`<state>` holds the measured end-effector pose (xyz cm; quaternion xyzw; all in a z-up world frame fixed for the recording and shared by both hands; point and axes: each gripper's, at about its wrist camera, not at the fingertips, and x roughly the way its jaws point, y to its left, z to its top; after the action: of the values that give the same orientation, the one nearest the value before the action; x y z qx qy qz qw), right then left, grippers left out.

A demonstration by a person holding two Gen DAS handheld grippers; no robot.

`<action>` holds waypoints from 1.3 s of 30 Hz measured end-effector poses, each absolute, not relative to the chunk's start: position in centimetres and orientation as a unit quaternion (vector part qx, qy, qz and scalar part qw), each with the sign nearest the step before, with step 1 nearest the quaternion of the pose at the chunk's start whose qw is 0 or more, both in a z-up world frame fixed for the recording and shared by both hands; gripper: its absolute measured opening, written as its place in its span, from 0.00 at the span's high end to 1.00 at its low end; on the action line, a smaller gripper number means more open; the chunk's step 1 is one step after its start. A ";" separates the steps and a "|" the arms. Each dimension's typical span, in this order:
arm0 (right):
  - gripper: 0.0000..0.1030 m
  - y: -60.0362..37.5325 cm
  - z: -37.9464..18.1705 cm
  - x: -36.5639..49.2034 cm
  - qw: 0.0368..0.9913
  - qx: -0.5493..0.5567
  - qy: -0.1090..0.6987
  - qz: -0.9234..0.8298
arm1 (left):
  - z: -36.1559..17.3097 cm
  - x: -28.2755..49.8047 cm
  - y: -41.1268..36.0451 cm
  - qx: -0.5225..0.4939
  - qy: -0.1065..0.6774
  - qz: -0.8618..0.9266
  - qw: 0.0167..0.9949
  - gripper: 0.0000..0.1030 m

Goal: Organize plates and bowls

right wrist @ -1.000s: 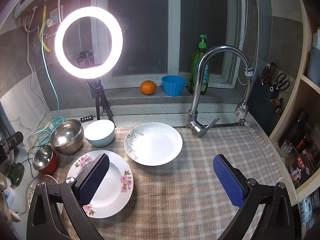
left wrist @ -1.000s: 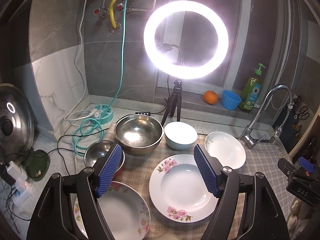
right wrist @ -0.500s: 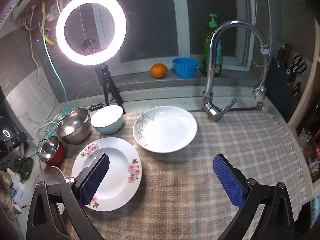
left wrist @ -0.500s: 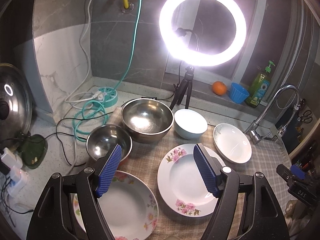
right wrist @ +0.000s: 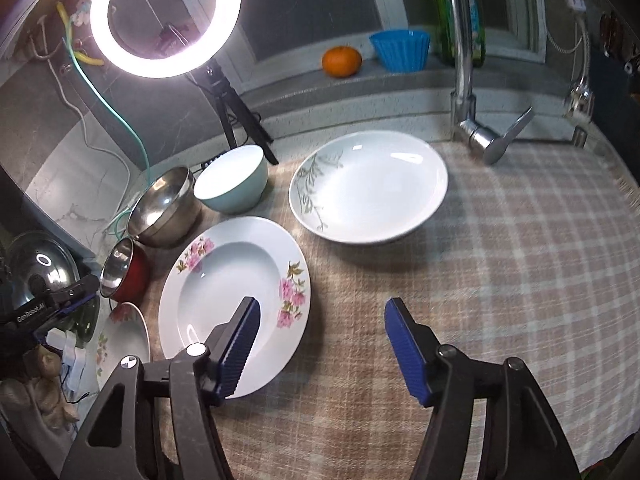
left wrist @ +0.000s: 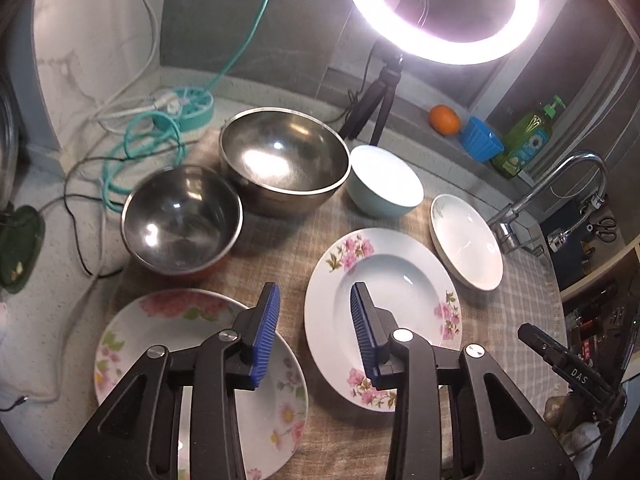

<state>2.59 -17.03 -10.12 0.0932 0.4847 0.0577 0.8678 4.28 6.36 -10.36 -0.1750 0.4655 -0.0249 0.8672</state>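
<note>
Nothing stacked yet: 3 plates and 3 bowls lie separate, our left gripper (left wrist: 314, 300) and right gripper (right wrist: 320, 312) just narrowing, both empty.

Speckled worktop (left wrist: 60, 320) spread with checked cloth (right wrist: 500, 260). On cloth: two steel bowls (left wrist: 280, 160), pale blue bowl (left wrist: 384, 188), pink-flowered plate (left wrist: 384, 316), leaf-patterned plate (right wrist: 368, 188). Another flowered plate (left wrist: 160, 344) straddling cloth edge.
</note>
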 end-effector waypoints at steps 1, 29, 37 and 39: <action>0.44 -17.1 -10.5 2.8 0.864 0.099 0.490 0.063 | -10.8 4.5 6.4 -0.179 0.472 -0.028 0.863 0.69; 0.72 -18.1 -18.4 8.2 0.771 0.230 0.581 0.120 | -17.2 10.4 6.7 -0.216 0.565 -0.052 0.795 0.76; 0.77 -17.6 -18.7 8.8 0.766 0.228 0.587 0.130 | -18.3 10.8 6.7 -0.232 0.582 -0.066 0.777 0.82; 0.80 -17.5 -18.8 8.9 0.764 0.226 0.590 0.132 | -18.4 10.8 6.6 -0.229 0.583 -0.064 0.777 0.84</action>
<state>8.88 -17.54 -18.75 0.2263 0.5895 0.1323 0.7641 10.78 6.64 -18.37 -0.2293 0.5832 -0.0644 0.7766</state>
